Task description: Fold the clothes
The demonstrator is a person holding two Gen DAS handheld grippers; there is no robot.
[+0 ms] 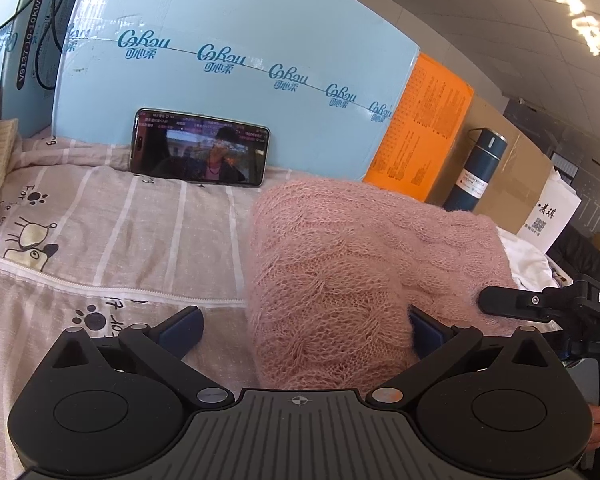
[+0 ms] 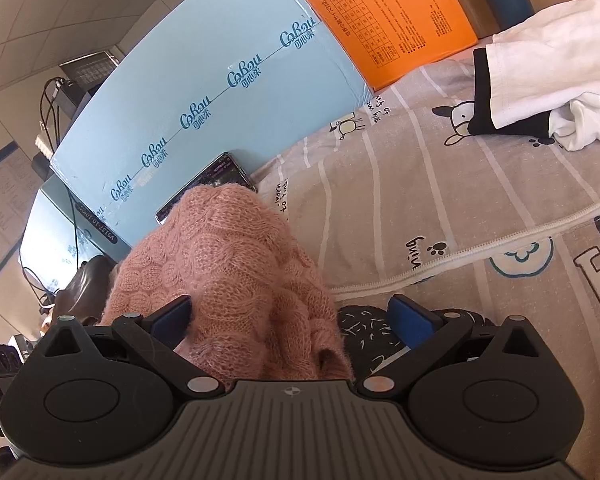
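Knitwear first: a fuzzy pink cable-knit sweater (image 1: 364, 264) lies bunched on a striped grey-pink cartoon-print bedsheet (image 1: 148, 220). The left gripper (image 1: 306, 332) has its jaws spread wide, the sweater's near edge between them and its right pad against the wool. The right gripper (image 2: 290, 322) is also spread wide around a fold of the same sweater. Behind, a black smartphone (image 1: 199, 147) leans on a pale blue printed carton (image 1: 236, 40), beside an orange box (image 1: 420, 128) and a dark teal vacuum bottle (image 1: 476, 170). A white garment with black cuffs (image 2: 540, 72) lies well apart.
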